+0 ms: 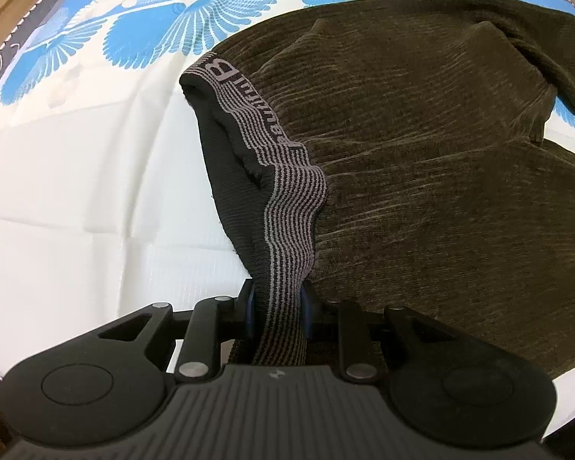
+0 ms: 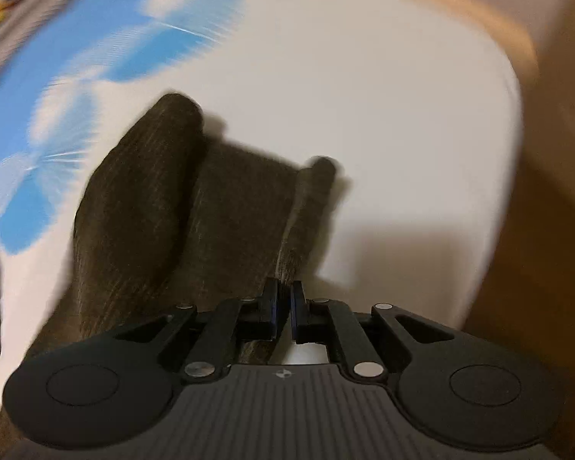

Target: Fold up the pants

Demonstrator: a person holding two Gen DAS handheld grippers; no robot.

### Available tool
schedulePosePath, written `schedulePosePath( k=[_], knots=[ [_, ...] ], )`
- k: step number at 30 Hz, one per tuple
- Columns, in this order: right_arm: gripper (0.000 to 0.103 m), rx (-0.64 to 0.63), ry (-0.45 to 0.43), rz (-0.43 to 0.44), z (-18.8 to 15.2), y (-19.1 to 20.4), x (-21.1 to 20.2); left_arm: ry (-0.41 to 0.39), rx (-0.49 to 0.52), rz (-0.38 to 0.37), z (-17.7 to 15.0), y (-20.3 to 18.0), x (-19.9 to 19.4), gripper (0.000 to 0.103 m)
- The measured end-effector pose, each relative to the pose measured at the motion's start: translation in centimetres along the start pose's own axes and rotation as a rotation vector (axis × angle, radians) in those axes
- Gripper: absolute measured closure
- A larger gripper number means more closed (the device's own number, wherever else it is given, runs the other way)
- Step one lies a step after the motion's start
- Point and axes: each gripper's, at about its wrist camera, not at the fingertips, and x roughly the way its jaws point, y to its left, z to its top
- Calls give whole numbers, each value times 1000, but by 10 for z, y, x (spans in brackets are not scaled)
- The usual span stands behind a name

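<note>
Left wrist view: left gripper [image 1: 276, 303] jaws narrowed onto striped grey-black elastic waistband [image 1: 287, 207] of dark olive ribbed-knit pants [image 1: 441, 153]; pants spread over white mattress with blue feather print [image 1: 76, 191].

Right wrist view (blurred): right gripper [image 2: 285, 306] jaws nearly together, pinching pants' edge [image 2: 287, 257]; fabric trails left across mattress.

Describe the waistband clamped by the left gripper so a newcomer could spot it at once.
On the bed cover, white with blue fan shapes, lie dark olive ribbed pants. Their left edge is the waistband, running down into the left gripper. Only it has grey and black stripes with lettering.
</note>
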Motion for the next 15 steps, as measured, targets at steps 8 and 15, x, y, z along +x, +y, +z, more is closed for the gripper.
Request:
schedulePosePath(
  k=[8, 15],
  knots=[
    [96, 70, 60, 92, 3, -25, 11, 56, -72, -29, 3, 9, 10, 55],
    [77, 130, 44, 31, 14, -34, 23, 86, -26, -34, -3, 7, 20, 55]
  ],
)
